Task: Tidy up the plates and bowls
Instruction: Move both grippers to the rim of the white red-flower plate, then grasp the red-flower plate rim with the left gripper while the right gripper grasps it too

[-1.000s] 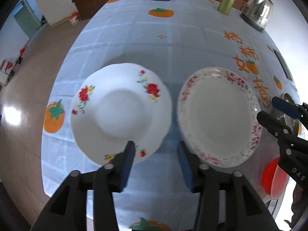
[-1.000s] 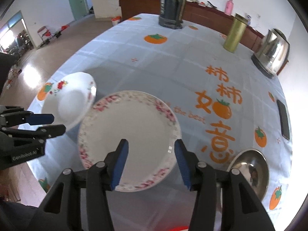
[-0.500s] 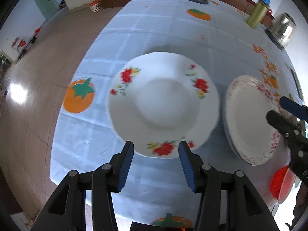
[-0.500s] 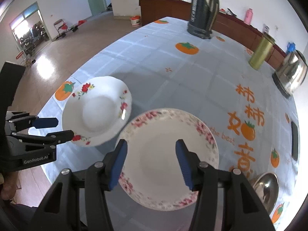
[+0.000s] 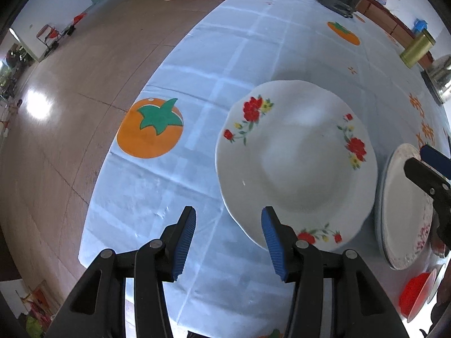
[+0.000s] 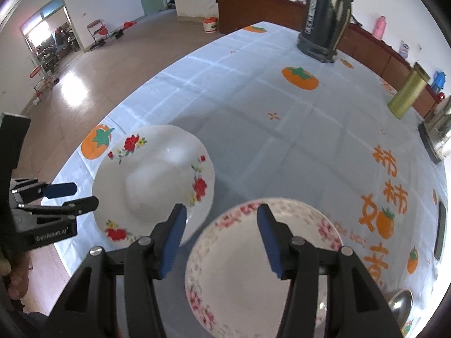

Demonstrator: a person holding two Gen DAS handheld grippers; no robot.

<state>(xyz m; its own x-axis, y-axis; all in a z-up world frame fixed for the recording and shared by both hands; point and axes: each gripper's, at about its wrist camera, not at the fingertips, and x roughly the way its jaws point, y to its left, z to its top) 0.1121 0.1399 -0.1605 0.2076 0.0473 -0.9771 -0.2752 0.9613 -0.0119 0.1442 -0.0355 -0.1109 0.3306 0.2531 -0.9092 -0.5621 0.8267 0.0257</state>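
A white plate with red roses (image 5: 296,160) lies on the tablecloth; it also shows in the right wrist view (image 6: 153,181). A white plate with a pink floral rim (image 6: 262,278) lies to its right, seen edge-on in the left wrist view (image 5: 403,211). My left gripper (image 5: 228,219) is open and empty above the cloth, its right finger at the rose plate's near-left rim. My right gripper (image 6: 220,217) is open and empty above the gap between the plates. Each gripper also shows in the other view: the left (image 6: 67,197) and the right (image 5: 428,166).
A red bowl (image 5: 417,290) and a steel bowl (image 6: 400,304) sit at the near right. A dark thermos (image 6: 324,17), a gold canister (image 6: 408,93) and a steel kettle (image 6: 439,129) stand at the far side. The table edge (image 5: 93,197) drops to the floor on the left.
Both grippers have swung left. The rose plate moved from centre to right in the left view; the pink-rimmed plate slid toward the lower right. Both grippers stayed open.
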